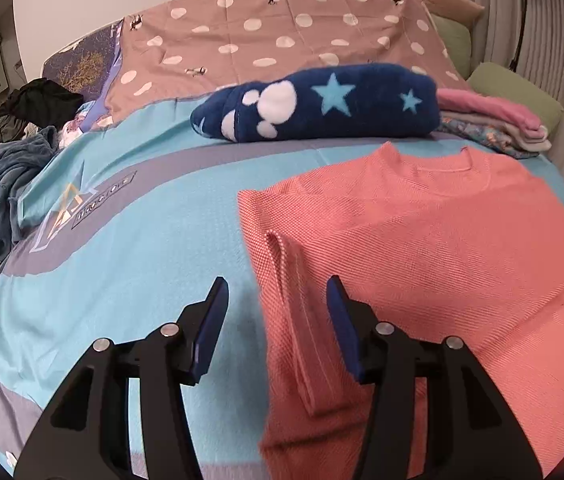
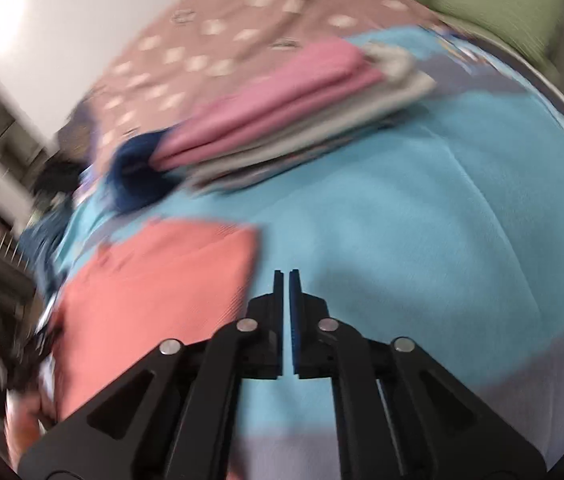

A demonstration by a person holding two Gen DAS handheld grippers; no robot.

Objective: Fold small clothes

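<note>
The bed, spread with a turquoise and grey cover, carries everything. Toward its far edge lie a rolled navy star-print fleece and, beside it toward the far right corner, a stack of folded clothes topped in pink. A heap of unfolded dark garments sits at the left edge. Nearer the front edge, the coral knit top lies flat with its neckline pointing away and its left sleeve already turned in over the body.

The step in hand looks like the next fold of this top. It would go best with the cloth pinched at the folded side edge, both layers taken together, lifted low and laid over evenly so the sleeve stays tucked.

The left gripper hovers low over the top's left edge, jaws wide apart and holding nothing, one finger over the cover, the other over the knit. The right gripper hangs over bare cover just right of the top, jaws nearly touching and empty; that view is motion-blurred.
</note>
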